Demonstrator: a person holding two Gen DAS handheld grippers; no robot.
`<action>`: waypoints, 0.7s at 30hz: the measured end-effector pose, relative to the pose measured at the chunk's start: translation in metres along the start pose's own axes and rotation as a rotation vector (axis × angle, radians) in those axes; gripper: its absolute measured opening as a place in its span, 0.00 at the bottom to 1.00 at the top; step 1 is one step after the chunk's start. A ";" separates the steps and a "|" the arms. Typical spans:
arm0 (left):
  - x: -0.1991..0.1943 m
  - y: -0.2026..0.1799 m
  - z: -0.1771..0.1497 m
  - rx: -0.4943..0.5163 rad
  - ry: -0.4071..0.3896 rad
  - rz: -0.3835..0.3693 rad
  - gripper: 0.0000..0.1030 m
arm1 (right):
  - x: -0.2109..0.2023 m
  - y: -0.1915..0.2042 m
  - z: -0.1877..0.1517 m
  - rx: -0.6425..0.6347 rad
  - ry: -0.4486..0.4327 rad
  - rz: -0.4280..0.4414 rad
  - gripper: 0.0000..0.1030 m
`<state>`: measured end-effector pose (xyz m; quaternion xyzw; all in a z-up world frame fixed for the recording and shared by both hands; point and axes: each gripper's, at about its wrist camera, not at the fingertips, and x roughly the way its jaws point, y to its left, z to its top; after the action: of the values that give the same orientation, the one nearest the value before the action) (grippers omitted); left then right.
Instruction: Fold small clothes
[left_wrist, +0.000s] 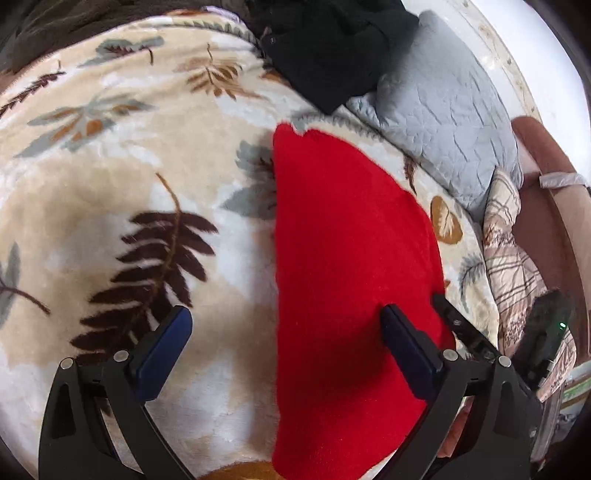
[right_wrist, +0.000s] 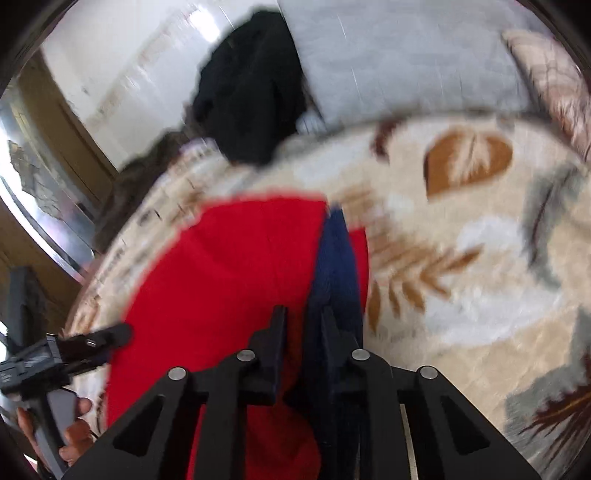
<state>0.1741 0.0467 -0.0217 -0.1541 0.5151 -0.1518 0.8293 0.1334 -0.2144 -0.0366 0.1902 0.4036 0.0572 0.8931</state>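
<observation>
A red cloth (left_wrist: 347, 258) lies flat on a leaf-patterned blanket (left_wrist: 110, 192). My left gripper (left_wrist: 284, 325) is open just above the blanket, its right finger (left_wrist: 406, 350) over the cloth and its left finger (left_wrist: 162, 354) over bare blanket. In the right wrist view, which is blurred by motion, my right gripper (right_wrist: 321, 280) is shut on the right edge of the red cloth (right_wrist: 229, 273). The right gripper's tip also shows in the left wrist view (left_wrist: 458, 325) at the cloth's right edge.
A black garment (left_wrist: 332, 48) lies at the far side of the blanket, next to a grey quilted pillow (left_wrist: 443, 118). A plaid cloth (left_wrist: 513, 266) hangs at the right edge. The left hand-held gripper (right_wrist: 66, 350) shows at lower left in the right wrist view.
</observation>
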 end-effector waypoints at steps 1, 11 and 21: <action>0.001 -0.001 -0.001 -0.004 0.000 0.001 1.00 | -0.005 0.001 0.001 0.001 -0.014 -0.001 0.26; 0.002 -0.024 -0.012 0.144 -0.017 0.092 1.00 | -0.006 0.008 -0.012 -0.025 0.004 -0.030 0.47; -0.002 -0.020 -0.016 0.120 -0.029 0.100 1.00 | -0.025 0.000 -0.037 0.035 0.078 -0.071 0.67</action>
<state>0.1572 0.0282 -0.0181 -0.0804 0.5000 -0.1386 0.8510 0.0896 -0.2096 -0.0415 0.1888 0.4455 0.0256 0.8748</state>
